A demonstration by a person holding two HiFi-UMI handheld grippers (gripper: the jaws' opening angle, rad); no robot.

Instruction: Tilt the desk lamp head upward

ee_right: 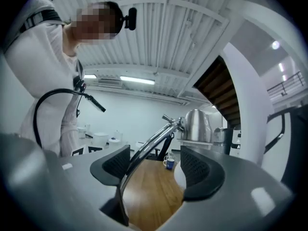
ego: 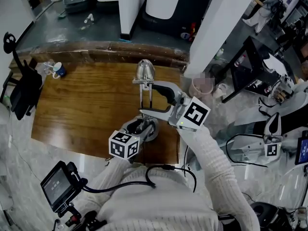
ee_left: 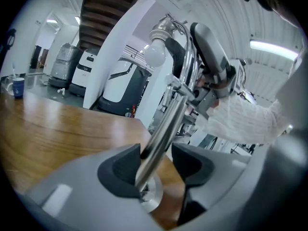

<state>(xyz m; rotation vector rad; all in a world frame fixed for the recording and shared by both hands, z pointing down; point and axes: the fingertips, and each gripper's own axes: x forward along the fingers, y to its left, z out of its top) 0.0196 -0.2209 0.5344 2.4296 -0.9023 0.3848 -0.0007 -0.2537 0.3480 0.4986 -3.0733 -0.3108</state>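
left of the chrome, bell-headed desk lamp (ego: 146, 72), a blue-and-white cup (ego: 58, 70), contents unseen; glossy wooden table (ego: 86, 109). left gripper (ee_left: 156, 165) released around the round stem, right gripper (ee_right: 154, 165) released around the arm.

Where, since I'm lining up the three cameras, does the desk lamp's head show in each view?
Head view: the lamp head sits upper centre, seen from above.
Left gripper view: the lamp head is upper centre, seen from below.
Right gripper view: the lamp head is right of centre, at mid height.
Shared landmark: the blue cup, at the far left in the left gripper view and small near centre in the right gripper view.
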